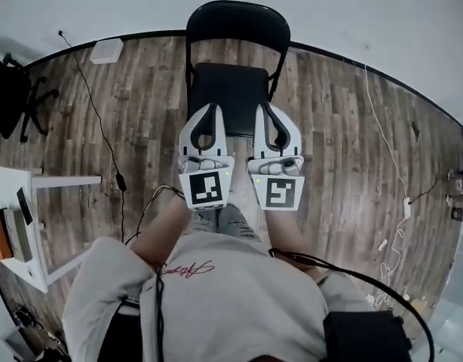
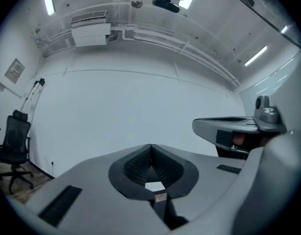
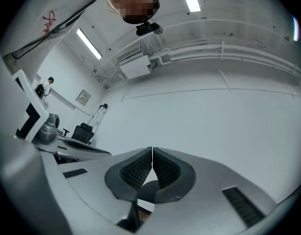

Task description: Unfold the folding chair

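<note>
The black folding chair [image 1: 235, 89] stands opened out on the wooden floor in the head view, its seat flat and its rounded backrest [image 1: 237, 25] toward the wall. Both grippers are held up side by side in front of it, over the seat's near edge in this view. My left gripper [image 1: 212, 108] has its jaws together with nothing between them, as its own view confirms [image 2: 151, 147]. My right gripper [image 1: 265, 105] is likewise shut on nothing [image 3: 152, 150]. Both gripper views face a bare white wall, each showing the other gripper at its side.
A black office chair [image 1: 13, 96] stands at the far left near a white table [image 1: 65, 181] with items on it. Cables [image 1: 103, 134] run across the floor on the left, and a white cord and power strip [image 1: 405, 202] lie on the right. A white box [image 1: 107, 50] sits by the wall.
</note>
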Action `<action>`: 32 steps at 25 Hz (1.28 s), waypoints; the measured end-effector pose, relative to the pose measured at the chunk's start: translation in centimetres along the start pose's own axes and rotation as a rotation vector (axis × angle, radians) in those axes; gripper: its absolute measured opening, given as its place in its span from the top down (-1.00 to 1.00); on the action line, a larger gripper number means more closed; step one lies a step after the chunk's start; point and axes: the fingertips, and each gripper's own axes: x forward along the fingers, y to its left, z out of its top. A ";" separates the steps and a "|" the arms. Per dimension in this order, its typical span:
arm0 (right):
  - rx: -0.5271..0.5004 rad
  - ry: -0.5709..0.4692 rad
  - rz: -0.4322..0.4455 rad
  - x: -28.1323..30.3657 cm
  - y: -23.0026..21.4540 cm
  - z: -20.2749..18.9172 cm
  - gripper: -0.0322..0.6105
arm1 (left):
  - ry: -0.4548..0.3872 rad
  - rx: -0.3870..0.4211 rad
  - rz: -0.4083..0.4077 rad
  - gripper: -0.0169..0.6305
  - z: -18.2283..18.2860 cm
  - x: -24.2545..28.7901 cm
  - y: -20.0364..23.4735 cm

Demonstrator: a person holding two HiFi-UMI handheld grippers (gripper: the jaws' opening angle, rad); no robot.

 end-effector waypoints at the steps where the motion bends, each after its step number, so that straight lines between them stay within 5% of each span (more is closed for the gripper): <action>1: -0.020 0.003 0.011 0.1 0.2 0.5 0.85 | -0.020 0.012 -0.021 0.90 0.7 -0.2 0.2; 16: 0.046 -0.007 0.094 0.3 2.5 3.8 0.85 | -0.122 0.003 -0.103 0.90 6.7 -0.8 -1.0; 32: 0.083 0.059 0.063 -1.0 0.9 2.4 0.85 | -0.120 0.000 -0.123 0.90 6.2 -1.0 -2.7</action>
